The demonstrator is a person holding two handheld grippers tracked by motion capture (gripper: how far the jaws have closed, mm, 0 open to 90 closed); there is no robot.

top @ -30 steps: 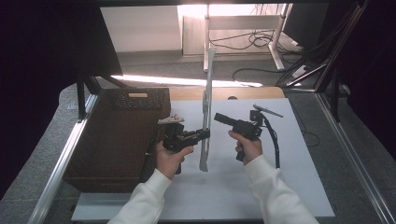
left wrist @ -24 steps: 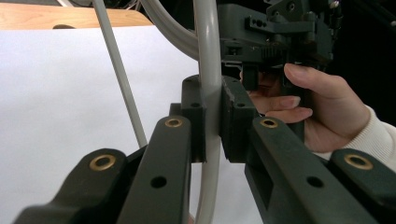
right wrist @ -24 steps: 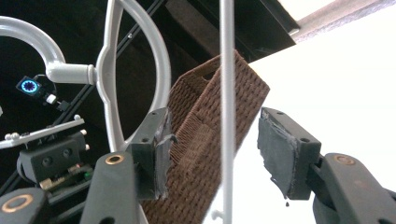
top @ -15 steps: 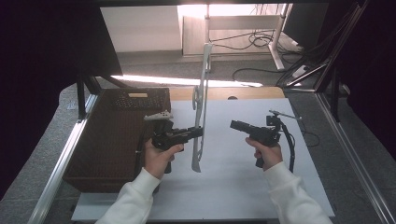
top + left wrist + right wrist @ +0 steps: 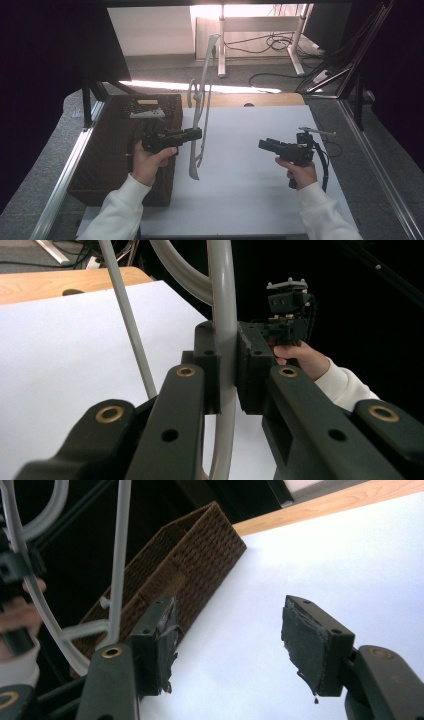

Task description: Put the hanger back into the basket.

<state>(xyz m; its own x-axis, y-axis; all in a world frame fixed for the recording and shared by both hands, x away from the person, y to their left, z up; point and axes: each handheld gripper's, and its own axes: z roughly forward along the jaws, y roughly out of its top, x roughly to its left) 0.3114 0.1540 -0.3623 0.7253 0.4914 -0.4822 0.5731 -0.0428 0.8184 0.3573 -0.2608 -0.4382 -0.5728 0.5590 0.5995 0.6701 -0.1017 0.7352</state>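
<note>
A grey plastic clothes hanger stands nearly upright in the air, its hook at the top, above the white sheet's left edge. My left gripper is shut on its lower bar; the left gripper view shows the pads clamped on the grey tube. My right gripper hovers over the right half of the sheet, well apart from the hanger. Its jaws have just been opening and stand open with nothing between them. The hanger appears at the left of the right gripper view.
A brown wicker basket sits left of the white sheet, with a white item at its far end. A wooden table edge runs behind the sheet. Metal rails border both sides.
The left hand has lifted the hanger and carried it left, toward the basket. The right gripper has drawn away to the right from the hanger and its jaws stand wider.
</note>
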